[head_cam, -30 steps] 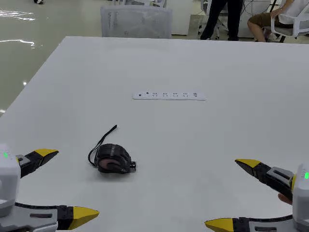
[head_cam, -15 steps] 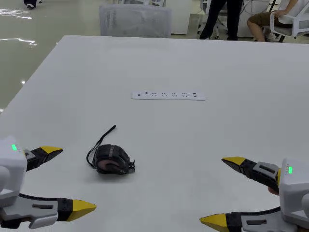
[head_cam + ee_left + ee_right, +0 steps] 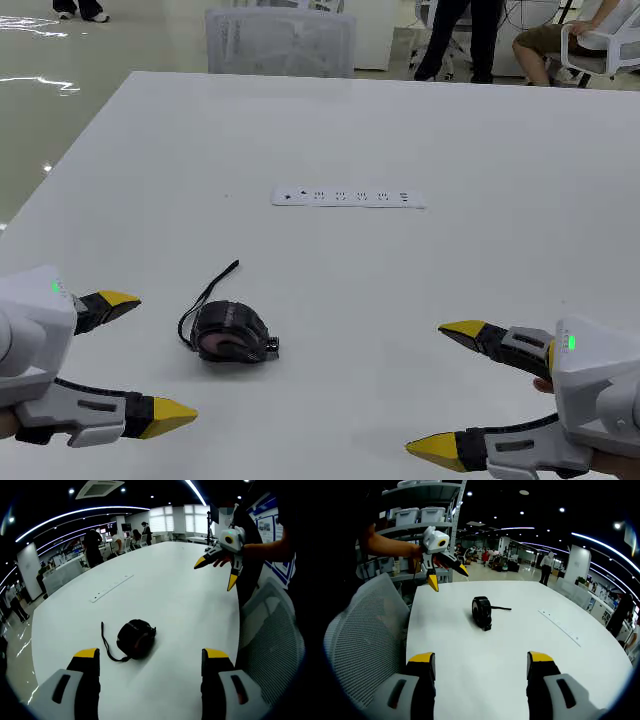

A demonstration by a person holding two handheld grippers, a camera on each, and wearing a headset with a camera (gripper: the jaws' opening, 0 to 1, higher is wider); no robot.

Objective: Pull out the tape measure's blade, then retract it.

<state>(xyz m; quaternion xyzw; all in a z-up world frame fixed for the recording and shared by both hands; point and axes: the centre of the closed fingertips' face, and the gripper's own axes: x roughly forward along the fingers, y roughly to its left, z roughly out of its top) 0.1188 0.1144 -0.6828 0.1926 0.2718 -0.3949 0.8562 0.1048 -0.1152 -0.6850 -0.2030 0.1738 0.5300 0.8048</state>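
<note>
Surface: broad white tabletop (image 3: 480, 260) in an open office, grey mesh chair (image 3: 280, 42) at its far edge, flat white power strip (image 3: 347, 197) near the middle. Task item: black round tape measure (image 3: 230, 333) lies toward the near left corner, blade wound in. Your left claw (image 3: 150, 355) and right claw (image 3: 440, 388) hover over the near edge, jaws spread wide, holding and touching nothing.
</note>
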